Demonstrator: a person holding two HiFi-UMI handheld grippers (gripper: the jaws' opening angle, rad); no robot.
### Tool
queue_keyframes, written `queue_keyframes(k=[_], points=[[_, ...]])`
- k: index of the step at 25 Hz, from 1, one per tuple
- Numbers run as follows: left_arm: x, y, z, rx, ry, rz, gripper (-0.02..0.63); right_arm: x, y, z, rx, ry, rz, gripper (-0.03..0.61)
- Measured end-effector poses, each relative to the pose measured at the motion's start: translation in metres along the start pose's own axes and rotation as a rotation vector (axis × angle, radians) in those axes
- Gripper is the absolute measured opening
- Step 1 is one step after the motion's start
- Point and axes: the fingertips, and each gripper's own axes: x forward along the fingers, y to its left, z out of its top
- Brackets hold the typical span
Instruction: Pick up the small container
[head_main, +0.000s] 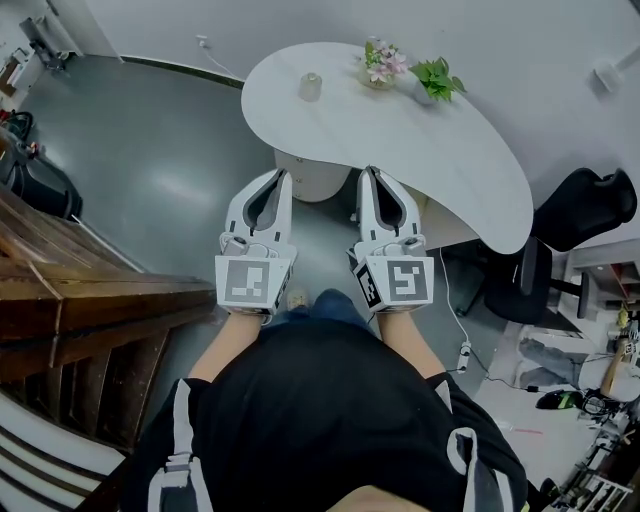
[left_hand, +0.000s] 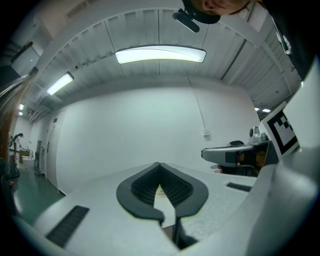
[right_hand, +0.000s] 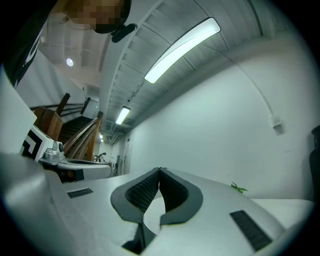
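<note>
Head view — table, small container, grey floor

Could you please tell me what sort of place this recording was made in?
Probably an indoor office or lab-like workroom. A white rounded table holds a small container and potted plants, a black office chair stands beside it, and a wooden staircase rises at the left.

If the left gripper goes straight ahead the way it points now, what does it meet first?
Likely the near edge of the white table: the left gripper, jaws shut and empty, points at it. If it is held above the tabletop, the small container lies near that line. Height is unclear.
</note>
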Motion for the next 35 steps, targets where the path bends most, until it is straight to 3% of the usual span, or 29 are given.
queue_keyframes(k=[13, 35], points=[[0.036, 0.023, -0.012, -0.025, -0.020, -0.026, 0.006, 0.049, -0.002, -0.013, -0.003, 0.000, 0.021, 0.018], [0.213, 0.092, -0.044, -0.025, 0.036, 0.030, 0.006, 0.229, -0.087, -0.068, -0.026, 0.041, 0.116, 0.019]])
